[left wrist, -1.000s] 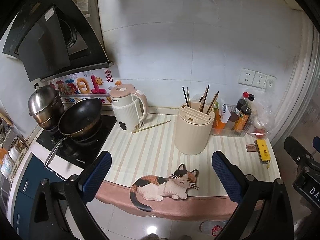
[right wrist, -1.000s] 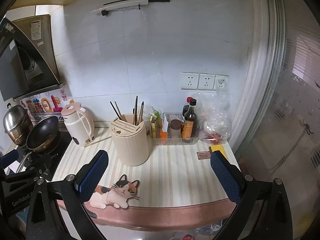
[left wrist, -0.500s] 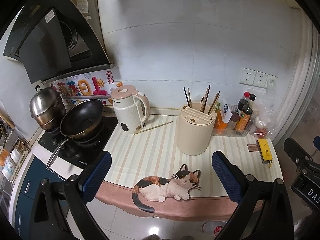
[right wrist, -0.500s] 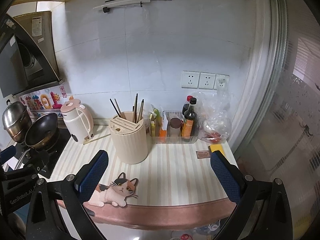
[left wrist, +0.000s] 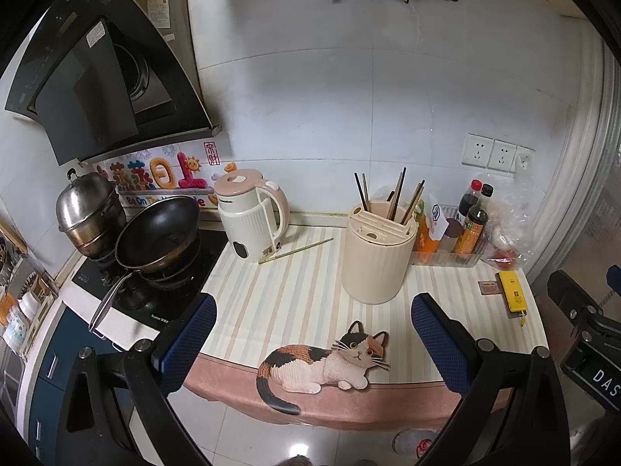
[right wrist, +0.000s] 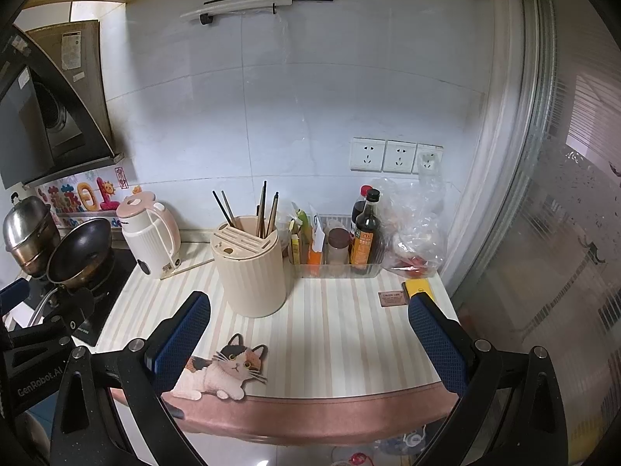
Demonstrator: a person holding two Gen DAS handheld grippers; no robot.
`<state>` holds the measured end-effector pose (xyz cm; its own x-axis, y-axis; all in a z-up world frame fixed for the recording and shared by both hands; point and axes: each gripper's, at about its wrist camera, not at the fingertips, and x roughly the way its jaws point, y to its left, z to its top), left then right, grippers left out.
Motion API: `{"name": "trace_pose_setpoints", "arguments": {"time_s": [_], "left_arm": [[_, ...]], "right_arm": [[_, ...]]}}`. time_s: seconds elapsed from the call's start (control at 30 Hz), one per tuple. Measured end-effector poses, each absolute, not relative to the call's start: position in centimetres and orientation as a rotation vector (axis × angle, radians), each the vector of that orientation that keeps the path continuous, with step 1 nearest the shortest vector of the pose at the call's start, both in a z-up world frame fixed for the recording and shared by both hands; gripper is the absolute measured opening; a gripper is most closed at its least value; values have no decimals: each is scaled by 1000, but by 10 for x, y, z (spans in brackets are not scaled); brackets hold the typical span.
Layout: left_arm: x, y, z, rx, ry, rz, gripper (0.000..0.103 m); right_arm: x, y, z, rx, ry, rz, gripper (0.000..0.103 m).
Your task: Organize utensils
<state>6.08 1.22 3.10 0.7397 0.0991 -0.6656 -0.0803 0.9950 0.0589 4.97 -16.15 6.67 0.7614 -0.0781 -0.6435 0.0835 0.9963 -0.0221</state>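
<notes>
A cream ribbed utensil holder [left wrist: 376, 256] stands on the striped counter mat, with several chopsticks [left wrist: 399, 194] upright in it; it also shows in the right wrist view [right wrist: 252, 268]. A loose pair of chopsticks [left wrist: 297, 251] lies flat on the mat between the holder and a pink-and-cream kettle [left wrist: 250, 213]; in the right wrist view only the end of the loose pair [right wrist: 194, 267] shows beside the kettle [right wrist: 149, 233]. My left gripper [left wrist: 312, 345] is open and empty, held above the counter's front edge. My right gripper [right wrist: 308, 343] is open and empty, also at the front edge.
A black wok [left wrist: 157, 235] and a steel pot [left wrist: 89, 209] sit on the stove at left. A clear tray of sauce bottles [left wrist: 465, 233], a plastic bag [right wrist: 415, 229] and a yellow box [left wrist: 512, 297] are at right. A cat picture [left wrist: 330, 361] marks the mat's front edge.
Both grippers have drifted slightly; the counter scene has shifted a little in both views. Nothing on the counter has moved and both grippers stay open.
</notes>
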Motion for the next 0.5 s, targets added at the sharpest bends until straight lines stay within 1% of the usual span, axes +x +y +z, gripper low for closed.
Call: {"name": "trace_pose_setpoints", "arguments": {"time_s": [0.5], "left_arm": [[60, 16, 33, 21, 718, 97, 103]], "right_arm": [[47, -160, 66, 4, 699, -79, 103]]}}
